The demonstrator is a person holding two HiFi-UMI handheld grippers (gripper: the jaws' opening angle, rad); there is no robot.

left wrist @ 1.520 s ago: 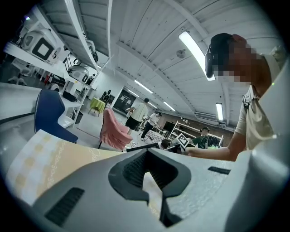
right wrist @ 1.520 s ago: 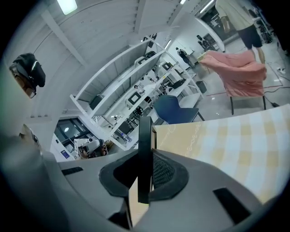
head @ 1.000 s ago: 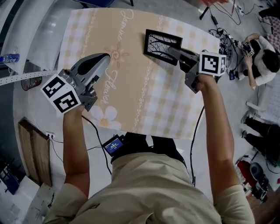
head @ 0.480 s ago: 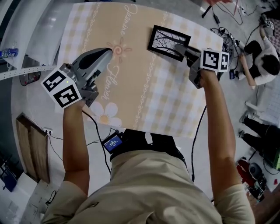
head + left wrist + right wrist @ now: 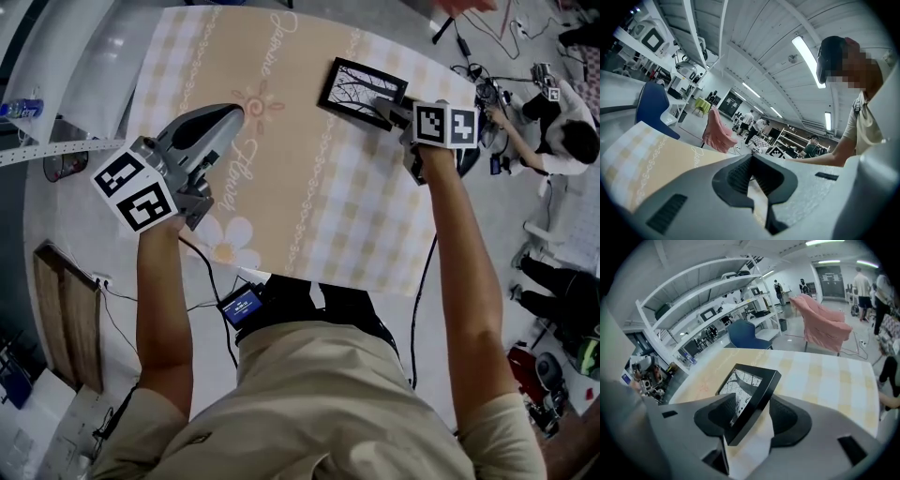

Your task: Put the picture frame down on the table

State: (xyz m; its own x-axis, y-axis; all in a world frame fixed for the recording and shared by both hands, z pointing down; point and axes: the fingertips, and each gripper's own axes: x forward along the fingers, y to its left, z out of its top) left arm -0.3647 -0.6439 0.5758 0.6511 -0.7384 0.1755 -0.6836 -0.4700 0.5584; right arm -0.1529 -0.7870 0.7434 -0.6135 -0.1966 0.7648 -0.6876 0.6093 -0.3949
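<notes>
Right gripper view: black rectangular picture frame (image 5: 747,392) lies tilted between the grey right gripper's (image 5: 753,401) wide jaws, which have just been opening, at two o'clock on the beige checked desk (image 5: 309,206). A crooked withdrawal could snag and drag it. The grey left gripper (image 5: 225,117) hovers closed, empty.

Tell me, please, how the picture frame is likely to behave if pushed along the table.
The picture frame looks stiff: its black edges are straight. Thin and flat, it probably slides over the smooth tablecloth rather than rolling. A glass front, if any, could crack.
</notes>
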